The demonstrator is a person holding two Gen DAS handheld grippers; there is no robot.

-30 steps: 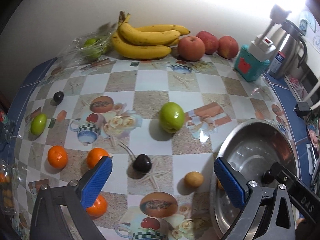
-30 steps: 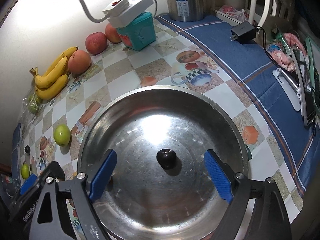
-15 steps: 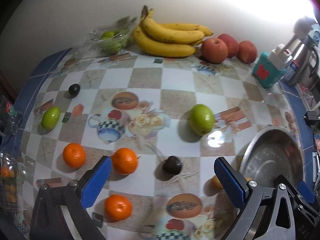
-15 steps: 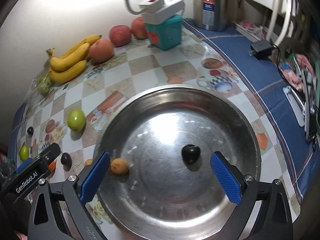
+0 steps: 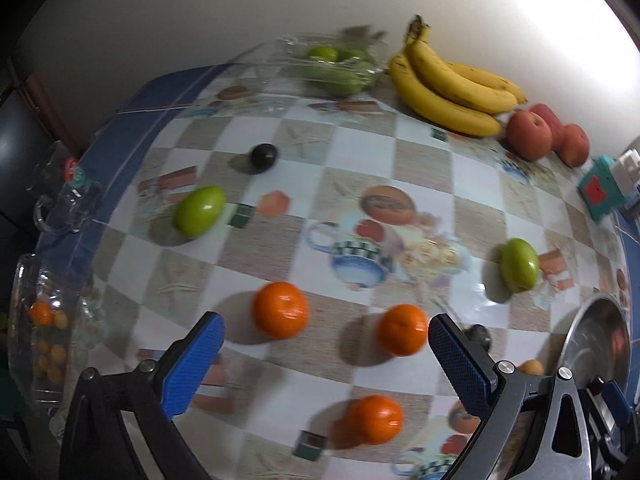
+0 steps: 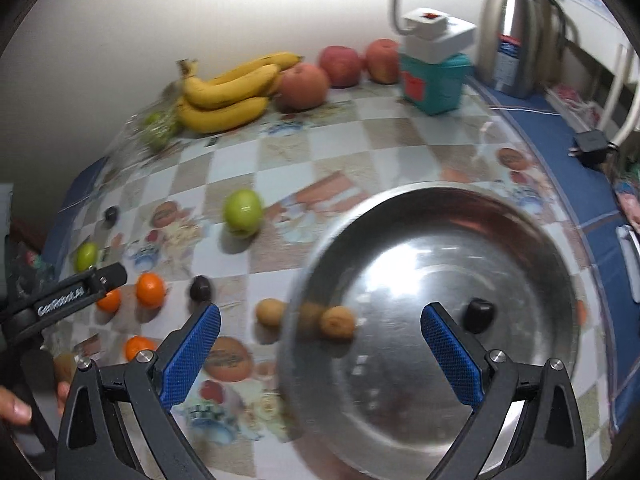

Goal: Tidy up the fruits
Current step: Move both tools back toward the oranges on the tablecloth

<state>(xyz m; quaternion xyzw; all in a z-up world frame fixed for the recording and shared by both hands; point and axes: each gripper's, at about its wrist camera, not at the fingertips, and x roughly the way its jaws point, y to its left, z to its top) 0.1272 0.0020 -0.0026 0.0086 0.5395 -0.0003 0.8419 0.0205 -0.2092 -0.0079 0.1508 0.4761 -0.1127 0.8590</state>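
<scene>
My left gripper (image 5: 326,350) is open above the checked tablecloth, with an orange (image 5: 280,310) and a second orange (image 5: 402,330) just beyond its fingers and a third orange (image 5: 376,420) below. Two green fruits (image 5: 200,211) (image 5: 519,265) and a dark cherry (image 5: 264,157) lie farther off. My right gripper (image 6: 320,326) is open and holds nothing, hanging over the left rim of the steel bowl (image 6: 520,420). In the bowl are a dark cherry (image 6: 478,314) and a small brown fruit (image 6: 338,322). Another brown fruit (image 6: 270,312) sits just outside it.
Bananas (image 5: 452,84) and red apples (image 5: 528,136) line the wall, beside a clear tray of green fruit (image 5: 340,64). A glass jar (image 5: 40,320) stands at the left edge. A teal box (image 6: 434,80), a steel kettle (image 6: 512,40) and a charger (image 6: 592,146) are at the right.
Both views have swung left across the table. The oranges now sit between the left fingers and the bowl has slid to the right edge. The right jaws stand a little wider.
</scene>
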